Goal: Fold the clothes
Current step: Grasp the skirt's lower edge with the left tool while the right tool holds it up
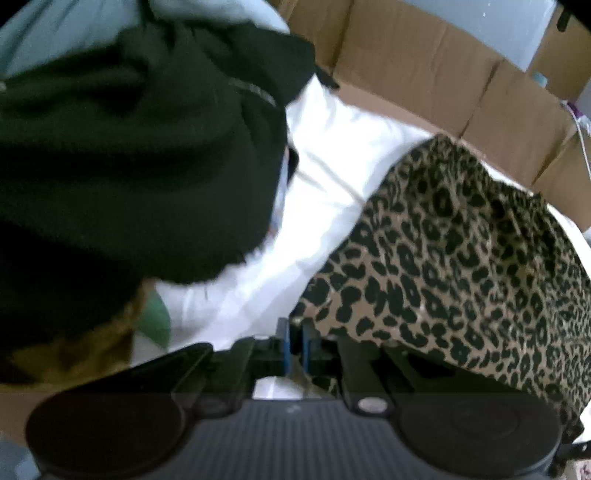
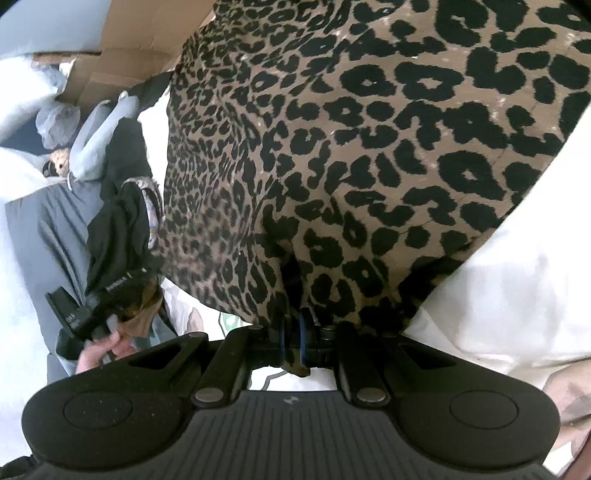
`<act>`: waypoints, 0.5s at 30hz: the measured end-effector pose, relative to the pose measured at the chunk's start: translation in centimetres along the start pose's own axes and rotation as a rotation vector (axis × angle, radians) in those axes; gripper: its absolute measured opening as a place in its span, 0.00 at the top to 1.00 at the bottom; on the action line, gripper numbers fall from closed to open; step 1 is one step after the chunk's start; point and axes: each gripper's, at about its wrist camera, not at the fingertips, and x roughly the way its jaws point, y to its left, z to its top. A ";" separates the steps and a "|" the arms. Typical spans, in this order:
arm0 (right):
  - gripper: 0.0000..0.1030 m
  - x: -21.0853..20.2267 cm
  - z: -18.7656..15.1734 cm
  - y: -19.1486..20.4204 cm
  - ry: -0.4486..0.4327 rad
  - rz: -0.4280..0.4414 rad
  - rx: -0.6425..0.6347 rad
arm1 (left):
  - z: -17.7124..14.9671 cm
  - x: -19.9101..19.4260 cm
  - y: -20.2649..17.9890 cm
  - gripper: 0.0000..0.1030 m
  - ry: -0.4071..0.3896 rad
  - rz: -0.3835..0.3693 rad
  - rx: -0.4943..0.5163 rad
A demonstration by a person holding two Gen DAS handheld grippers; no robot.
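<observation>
The leopard-print garment point(image 2: 369, 155) is held up by both claws, so it hangs free above the white sheet point(image 1: 332, 206) & can be spread for folding. In the right wrist view the right claw point(image 2: 291, 332) is seen clamped on the near edge of the garment; the fabric goes between the blue pads point(image 2: 306, 334) and a bit of it hangs out below them. The cloth fills most of this view, because it is pulled up close to the camera.

In the left wrist view the left claw point(image 1: 293, 338) has its pads nearly together, at the near-left corner of the same garment. The edge seems pinched there, but the contact itself is blurred, so the grip is only judged, not clearly seen. A black garment point(image 1: 140, 158) lies on the left, w/ a light blue one point(image 1: 55, 33) behind it at the far left; probably the unfolded pile. Cardboard boxes point(image 1: 424, 70) stand at the far side. The fold is judged as not begun yet: the piece is still bunched, no crease is laid.
</observation>
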 end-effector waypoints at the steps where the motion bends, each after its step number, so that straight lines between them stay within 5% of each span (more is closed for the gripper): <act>1: 0.96 0.0 0.0 0.1 0.006 0.001 -0.003 | 0.2 -0.2 -0.1 0.94 -0.008 0.006 0.005; 7: 0.97 0.1 0.1 0.4 0.043 0.016 0.020 | 1.2 -1.1 -0.9 0.94 -0.036 0.041 0.008; 15: 0.97 1.7 -0.4 -0.3 0.092 -0.053 -0.008 | 0.0 1.6 -0.2 0.93 0.053 0.051 -0.020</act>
